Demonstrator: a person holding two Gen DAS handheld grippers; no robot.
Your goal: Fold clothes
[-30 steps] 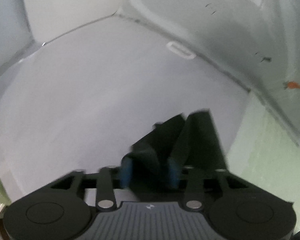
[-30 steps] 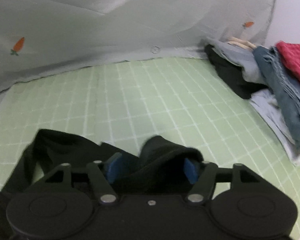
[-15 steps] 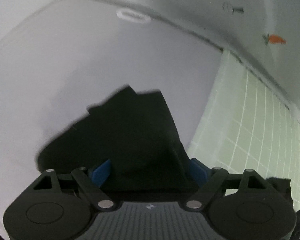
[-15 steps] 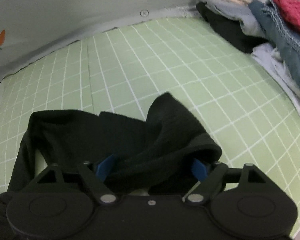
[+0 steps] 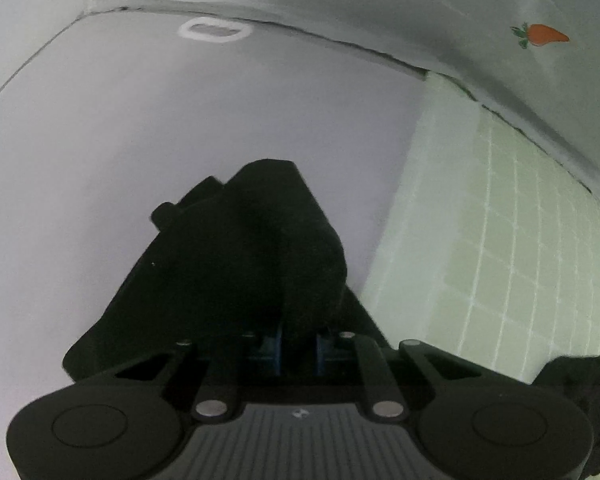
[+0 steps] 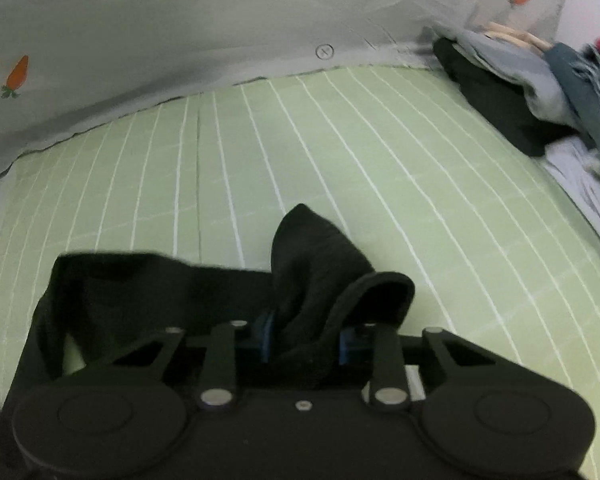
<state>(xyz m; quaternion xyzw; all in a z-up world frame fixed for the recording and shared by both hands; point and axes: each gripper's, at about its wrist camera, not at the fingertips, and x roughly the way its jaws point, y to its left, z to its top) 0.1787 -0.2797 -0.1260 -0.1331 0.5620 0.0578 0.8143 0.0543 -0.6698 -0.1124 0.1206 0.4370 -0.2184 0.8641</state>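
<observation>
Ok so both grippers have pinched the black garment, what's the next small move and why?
Probably lift both ends a little and draw them apart. The left gripper and right gripper are each shut on a bunched fold of the black garment, which sags crumpled over the green checked sheet. Tensioning it should flatten the cloth before any fold.

Matt black knit garment (image 6: 316, 272), smooth green gridded cloth sheet (image 6: 380, 184), matt plastic right gripper (image 6: 303, 344)

Ahead of you lies a green mat (image 6: 380, 184) with a white grid, just beside a plain white surface (image 5: 180, 140). Behind both hangs a grey cloth (image 6: 180, 20) printed with small orange carrots (image 5: 544, 34).
</observation>
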